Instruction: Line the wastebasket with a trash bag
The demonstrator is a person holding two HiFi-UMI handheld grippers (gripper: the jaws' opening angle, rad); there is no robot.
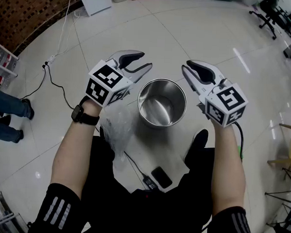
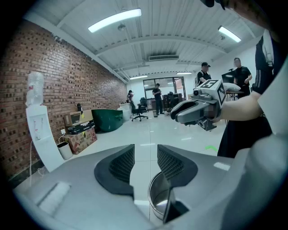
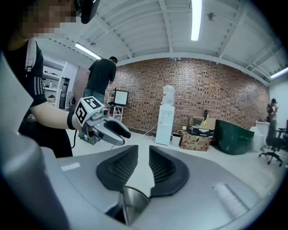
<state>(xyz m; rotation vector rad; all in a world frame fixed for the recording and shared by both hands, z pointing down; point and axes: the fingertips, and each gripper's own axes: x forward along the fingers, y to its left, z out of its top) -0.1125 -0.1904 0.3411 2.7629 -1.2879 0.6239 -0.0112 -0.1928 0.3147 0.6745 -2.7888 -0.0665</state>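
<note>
A shiny steel wastebasket (image 1: 162, 102) stands on the pale floor between my two grippers, unlined inside. My left gripper (image 1: 136, 64) hovers at its left rim, jaws apart with nothing between them. My right gripper (image 1: 195, 73) hovers at the right rim, its jaws a little apart and bare too. A crumpled clear trash bag (image 1: 116, 127) lies below the left gripper, near the person's leg, in neither gripper. In the left gripper view the basket's rim (image 2: 156, 197) shows under my jaws (image 2: 145, 166), with the right gripper (image 2: 191, 112) opposite. The right gripper view shows the rim (image 3: 132, 200) and the left gripper (image 3: 110, 129).
A black cable (image 1: 55, 82) runs across the floor at left, and a small black device (image 1: 161, 176) lies by the person's legs. A bystander's legs (image 1: 9, 109) stand at far left. An office chair (image 1: 267, 17) is far right; a water dispenser (image 3: 165, 117) stands by the brick wall.
</note>
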